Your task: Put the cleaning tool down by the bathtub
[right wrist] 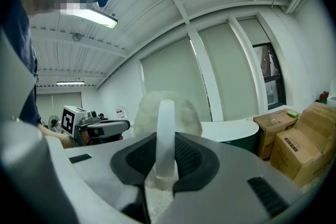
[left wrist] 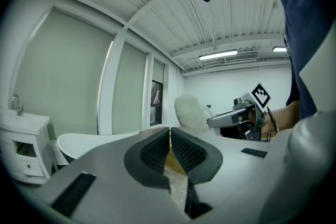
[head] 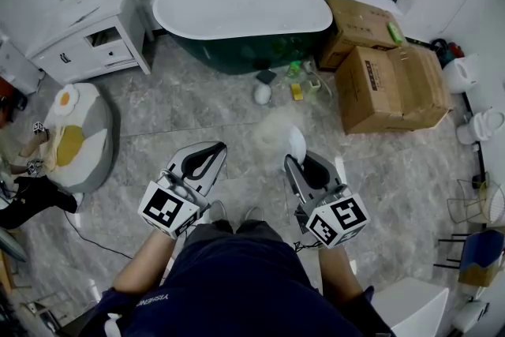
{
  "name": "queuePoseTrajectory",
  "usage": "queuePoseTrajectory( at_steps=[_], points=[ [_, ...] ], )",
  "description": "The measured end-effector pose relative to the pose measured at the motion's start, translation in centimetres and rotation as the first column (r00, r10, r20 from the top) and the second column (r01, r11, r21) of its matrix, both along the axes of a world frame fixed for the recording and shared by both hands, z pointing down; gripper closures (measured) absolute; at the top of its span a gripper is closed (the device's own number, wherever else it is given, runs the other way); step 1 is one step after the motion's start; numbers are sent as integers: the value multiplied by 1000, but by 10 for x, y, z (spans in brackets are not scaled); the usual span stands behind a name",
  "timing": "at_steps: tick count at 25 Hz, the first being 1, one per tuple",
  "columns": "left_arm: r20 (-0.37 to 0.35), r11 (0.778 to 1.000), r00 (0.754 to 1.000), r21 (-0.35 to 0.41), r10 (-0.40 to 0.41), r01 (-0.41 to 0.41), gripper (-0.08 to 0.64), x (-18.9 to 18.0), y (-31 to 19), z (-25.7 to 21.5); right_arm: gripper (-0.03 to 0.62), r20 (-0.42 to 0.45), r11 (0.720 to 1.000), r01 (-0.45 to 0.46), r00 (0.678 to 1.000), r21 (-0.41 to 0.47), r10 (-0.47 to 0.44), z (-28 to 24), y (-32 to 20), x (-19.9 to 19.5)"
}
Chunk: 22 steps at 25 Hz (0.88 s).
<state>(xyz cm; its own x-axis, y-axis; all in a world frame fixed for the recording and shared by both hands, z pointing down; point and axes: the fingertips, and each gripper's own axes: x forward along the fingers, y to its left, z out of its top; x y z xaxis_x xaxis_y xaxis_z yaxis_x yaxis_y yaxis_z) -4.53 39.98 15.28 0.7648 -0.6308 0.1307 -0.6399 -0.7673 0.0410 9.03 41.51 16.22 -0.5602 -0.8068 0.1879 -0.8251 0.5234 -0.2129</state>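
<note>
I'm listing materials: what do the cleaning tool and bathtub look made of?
Cleaning tool: fuzzy white head, likely wool or synthetic fibre; translucent frosted handle, probably plastic. Bathtub: smooth white inside, dark green outside, perhaps acrylic or enamel.

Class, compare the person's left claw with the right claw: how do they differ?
The left claw is empty; the right claw grips a fluffy white brush by its handle. The left claw's jaws meet; the right claw's are parted round the handle. Both point towards the bathtub.
</note>
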Motion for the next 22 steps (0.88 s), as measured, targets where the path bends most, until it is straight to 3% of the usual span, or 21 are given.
queuePoseTrajectory(
  at_steps=[22],
  points=[
    [10,1000,1000,2,-21,21,526,65,2,5,508,16,999,20,1000,-27,-19,14,-5,72]
  ],
)
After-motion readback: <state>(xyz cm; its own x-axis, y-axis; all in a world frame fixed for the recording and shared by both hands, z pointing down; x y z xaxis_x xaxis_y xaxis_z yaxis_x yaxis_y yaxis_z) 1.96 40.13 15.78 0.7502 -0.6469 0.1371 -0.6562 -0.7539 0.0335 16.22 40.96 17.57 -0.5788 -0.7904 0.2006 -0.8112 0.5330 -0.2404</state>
